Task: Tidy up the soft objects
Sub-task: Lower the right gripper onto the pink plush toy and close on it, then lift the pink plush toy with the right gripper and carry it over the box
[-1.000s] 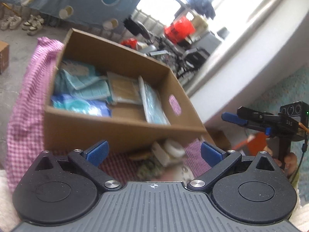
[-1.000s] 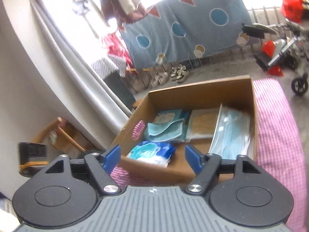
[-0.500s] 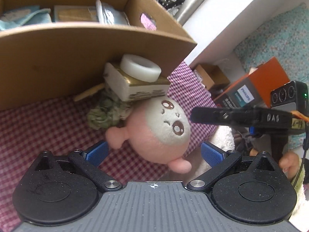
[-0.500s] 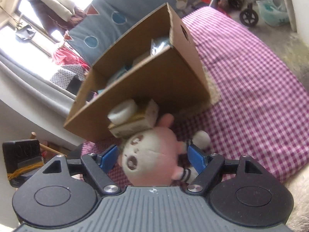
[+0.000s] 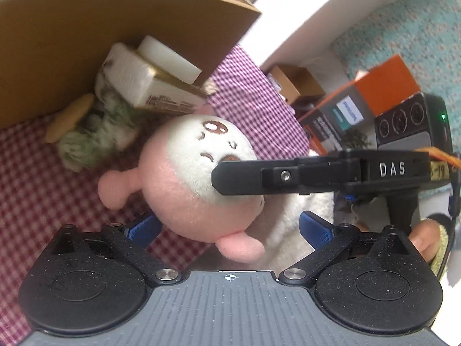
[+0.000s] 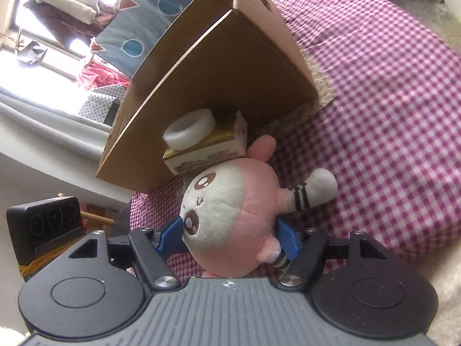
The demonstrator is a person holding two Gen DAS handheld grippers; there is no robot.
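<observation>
The pink and white plush toy [image 6: 230,216] lies on the checked cloth [image 6: 389,115] of the counter, just in front of the cardboard box [image 6: 230,72], its round head resting against a small carton [image 6: 201,150] with a white roll [image 6: 188,129] on top. It sits directly between the two blue fingers [image 6: 170,235] of the right tool [image 6: 229,238], which press into its sides, so this tool is clenched on the toy. One striped limb [image 6: 314,191] points out to the right across the cloth. From the left view the right tool reaches in sideways across the toy's face. The left tool [image 5: 229,229] hangs just short of the toy with its fingers spread wide, grasping nothing. The box opening is above and beyond the toy, so the lift probably goes up and forward.
</observation>
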